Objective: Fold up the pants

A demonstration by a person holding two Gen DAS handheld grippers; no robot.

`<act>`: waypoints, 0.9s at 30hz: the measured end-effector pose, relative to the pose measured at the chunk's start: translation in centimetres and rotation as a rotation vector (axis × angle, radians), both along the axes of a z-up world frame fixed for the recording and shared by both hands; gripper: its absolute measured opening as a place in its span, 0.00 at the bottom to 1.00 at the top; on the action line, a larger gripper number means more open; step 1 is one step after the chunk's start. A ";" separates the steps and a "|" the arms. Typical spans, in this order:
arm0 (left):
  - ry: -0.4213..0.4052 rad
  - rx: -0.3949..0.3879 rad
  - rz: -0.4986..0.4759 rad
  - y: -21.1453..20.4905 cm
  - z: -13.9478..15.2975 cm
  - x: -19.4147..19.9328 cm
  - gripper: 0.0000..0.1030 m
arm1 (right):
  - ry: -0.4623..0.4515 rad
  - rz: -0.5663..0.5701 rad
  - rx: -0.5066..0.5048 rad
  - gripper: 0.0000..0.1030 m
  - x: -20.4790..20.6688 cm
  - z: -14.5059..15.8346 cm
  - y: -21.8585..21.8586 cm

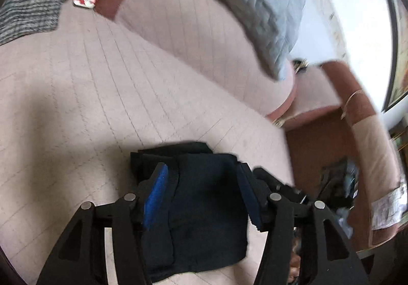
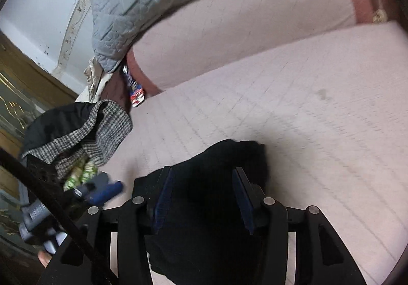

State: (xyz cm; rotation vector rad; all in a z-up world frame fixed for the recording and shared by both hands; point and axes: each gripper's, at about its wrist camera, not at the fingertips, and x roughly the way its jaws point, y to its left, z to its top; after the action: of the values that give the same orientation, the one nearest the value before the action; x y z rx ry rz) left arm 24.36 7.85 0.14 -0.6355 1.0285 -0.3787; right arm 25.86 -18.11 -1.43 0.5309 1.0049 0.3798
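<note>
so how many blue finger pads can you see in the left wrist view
2: one pad bright blue, left of the folded pants; the other darker, at their right edge. Jaws stand apart.

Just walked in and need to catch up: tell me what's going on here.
A person holding a two-finger gripper in each hand is folding dark navy pants on a pale pink quilted sofa seat. The pants already lie in a compact folded bundle. The left gripper and the right gripper both hang over the bundle with jaws apart, gripping nothing. A grey knitted garment lies off to the side, and a light blue quilted cover drapes the backrest.
</note>
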 end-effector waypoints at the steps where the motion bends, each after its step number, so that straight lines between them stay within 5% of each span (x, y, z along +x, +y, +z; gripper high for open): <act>1: 0.025 0.014 0.003 -0.4 -0.9 0.7 0.54 | 0.022 -0.017 0.002 0.52 0.6 -0.7 0.1; 6: 0.113 -0.056 0.066 -0.1 -4.9 2.4 0.53 | 0.088 -0.060 0.016 0.50 2.0 -4.0 -0.3; 10: 0.102 -0.045 0.054 -0.3 -5.0 2.5 0.54 | 0.108 -0.070 0.039 0.50 2.5 -5.8 -0.2; 14: 0.123 -0.051 0.069 0.6 -4.2 2.0 0.54 | 0.064 -0.066 0.038 0.51 1.2 -4.0 -0.8; 20: 0.101 0.132 0.065 2.0 -1.6 -3.7 0.62 | -0.038 -0.055 -0.025 0.63 -5.6 -0.6 -3.3; 27: 0.052 0.308 0.114 0.4 -0.3 -13.0 0.63 | -0.025 -0.124 -0.093 0.64 -15.1 -1.7 -4.7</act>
State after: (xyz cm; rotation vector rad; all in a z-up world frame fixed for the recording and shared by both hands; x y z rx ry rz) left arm 11.35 8.22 -0.12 -0.4253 1.0688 -0.1002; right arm 10.77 -22.82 -3.17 0.5004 0.9560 0.2274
